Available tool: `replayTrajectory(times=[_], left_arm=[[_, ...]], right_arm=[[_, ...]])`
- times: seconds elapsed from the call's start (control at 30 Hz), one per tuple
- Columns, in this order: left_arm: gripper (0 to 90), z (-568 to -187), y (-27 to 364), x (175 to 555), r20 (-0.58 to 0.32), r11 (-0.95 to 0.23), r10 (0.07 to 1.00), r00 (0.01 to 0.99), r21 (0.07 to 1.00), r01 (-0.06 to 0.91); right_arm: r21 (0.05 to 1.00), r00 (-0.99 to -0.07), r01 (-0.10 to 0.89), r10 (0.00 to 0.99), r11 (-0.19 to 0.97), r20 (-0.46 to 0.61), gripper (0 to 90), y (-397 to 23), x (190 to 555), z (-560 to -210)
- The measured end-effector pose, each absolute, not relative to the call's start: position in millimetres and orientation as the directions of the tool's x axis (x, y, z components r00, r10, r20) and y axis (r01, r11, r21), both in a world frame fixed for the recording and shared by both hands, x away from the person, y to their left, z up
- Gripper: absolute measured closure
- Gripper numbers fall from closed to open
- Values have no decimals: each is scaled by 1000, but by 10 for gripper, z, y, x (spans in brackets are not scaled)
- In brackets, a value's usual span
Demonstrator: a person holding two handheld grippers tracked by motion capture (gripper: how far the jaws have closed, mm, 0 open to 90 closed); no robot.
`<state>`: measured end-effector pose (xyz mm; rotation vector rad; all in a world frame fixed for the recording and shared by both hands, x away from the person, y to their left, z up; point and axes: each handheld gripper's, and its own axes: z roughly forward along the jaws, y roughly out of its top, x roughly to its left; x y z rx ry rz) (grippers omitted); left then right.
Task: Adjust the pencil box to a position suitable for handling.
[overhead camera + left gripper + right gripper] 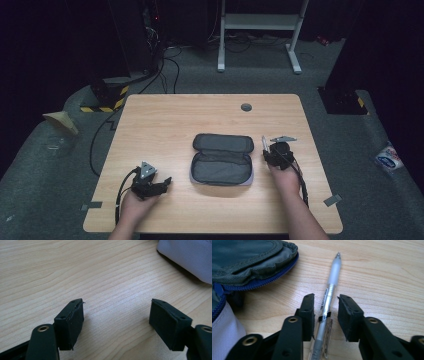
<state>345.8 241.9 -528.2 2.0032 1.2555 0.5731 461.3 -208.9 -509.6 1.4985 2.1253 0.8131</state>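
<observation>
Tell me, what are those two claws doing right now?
Left claw open, over bare table. Right claw open, straddling a pen, not clamped. Pencil case lies unzipped between them. Nothing in the way.

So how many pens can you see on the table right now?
1. The pen lies on the table right of the open pencil case, between the right gripper's open jaws. More could be hidden inside the case.
</observation>
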Motion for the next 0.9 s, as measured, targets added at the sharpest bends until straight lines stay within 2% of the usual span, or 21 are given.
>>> replayTrajectory(times=[0.23,0.63,0.9], left_arm=[[279,-5282,2419,3458,6,-291,901,434,750,594],[279,-5284,2419,3459,4,-289,901,434,751,593],[279,-5282,2419,3458,5,-291,901,434,750,594]], right_arm=[[666,-350,690,936,282,-32,752,-2048,4604,-5120],[665,-356,679,932,311,-72,777,-2013,4575,-5102],[689,-369,658,928,304,-56,778,-2037,4471,-4967]])
